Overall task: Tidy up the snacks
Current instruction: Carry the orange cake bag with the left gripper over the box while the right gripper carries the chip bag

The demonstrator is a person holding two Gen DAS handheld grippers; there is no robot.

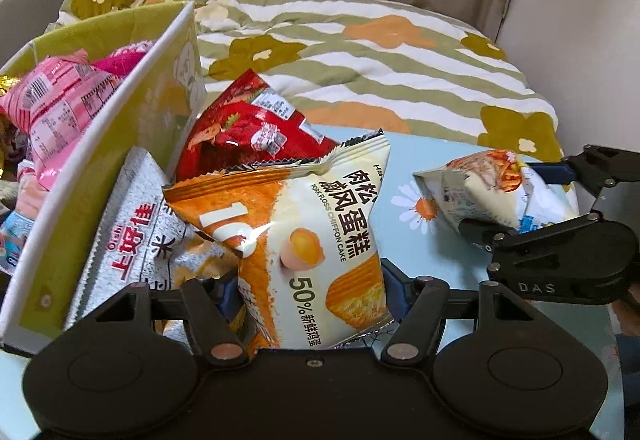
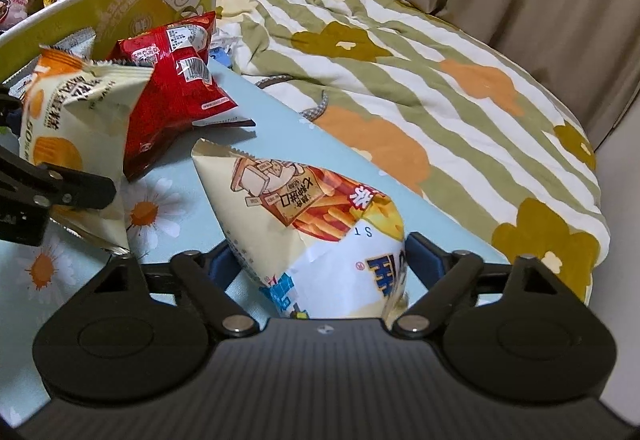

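Left wrist view: the left gripper [image 1: 310, 294] is clenched on the chiffon cake packet [image 1: 316, 236], whose long axis runs away from the camera. The yellow-green box [image 1: 120, 144] of snacks stands just to the left and farther off, its near wall beside the packet, so I judge a lift up and leftward is next.

Right wrist view: the right gripper [image 2: 316, 260] grasps the fries packet [image 2: 312, 220] above the table [image 2: 272, 120]; the box lies far left, well apart, nearer the left gripper.
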